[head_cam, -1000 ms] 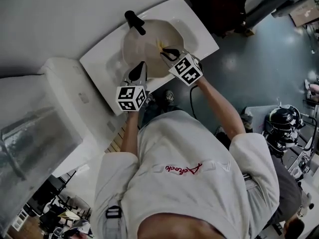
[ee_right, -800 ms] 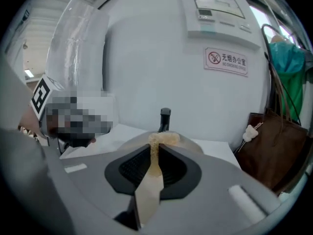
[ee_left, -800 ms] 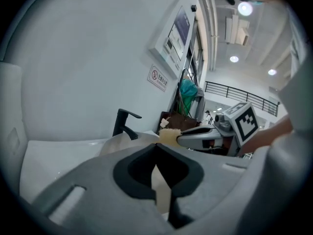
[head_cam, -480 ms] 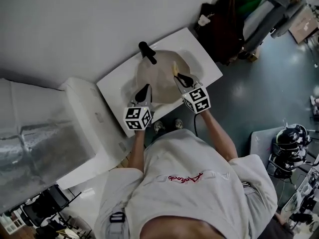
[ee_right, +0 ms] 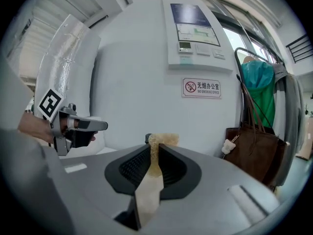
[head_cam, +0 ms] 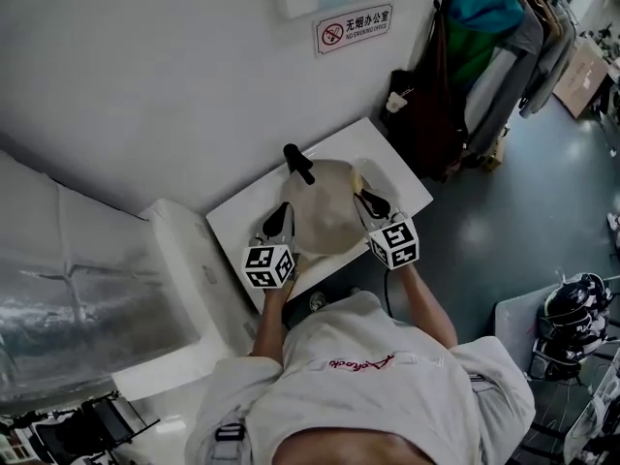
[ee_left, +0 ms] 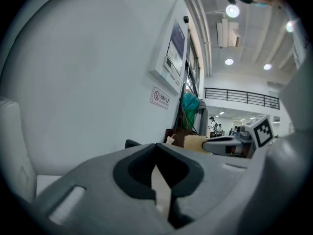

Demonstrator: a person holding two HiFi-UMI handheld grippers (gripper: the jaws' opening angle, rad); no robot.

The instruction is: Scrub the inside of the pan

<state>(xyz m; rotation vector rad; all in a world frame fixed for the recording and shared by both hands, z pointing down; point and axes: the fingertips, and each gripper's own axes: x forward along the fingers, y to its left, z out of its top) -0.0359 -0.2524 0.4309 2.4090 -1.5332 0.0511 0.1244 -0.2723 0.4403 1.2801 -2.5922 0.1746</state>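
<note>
**Right claw (head_cam: 368, 201) pinches the sponge (ee_right: 164, 139), left claw (head_cam: 280, 219) steadies the pan (head_cam: 325, 223)**

Right claw is closed firmly on a yellowish sponge, and a small part of the sponge stands out beyond the jaw tips. It is at the right rim of the pan, toward the far side. From this I judge that the sponge is brought there to rub the inner surface.

Left claw is at the left rim of the pan. Its 2 jaws are almost together, with only a thin pale edge between them. I think this edge is the rim of the pan, gripped so that the pan does not slide during the scrubbing, but the left gripper view does not show it clearly.

The pan lies in a white basin (head_cam: 237, 223). Its black handle (head_cam: 296, 163) points away from the far rim, toward the wall.

Both gripper views look over the pan at the wall, so the inside of the pan shows only in the head view, small and pale. Dirt or foam cannot be judged there. I also cannot tell whether the sponge already touches the surface of the pan or is just above it.
</note>
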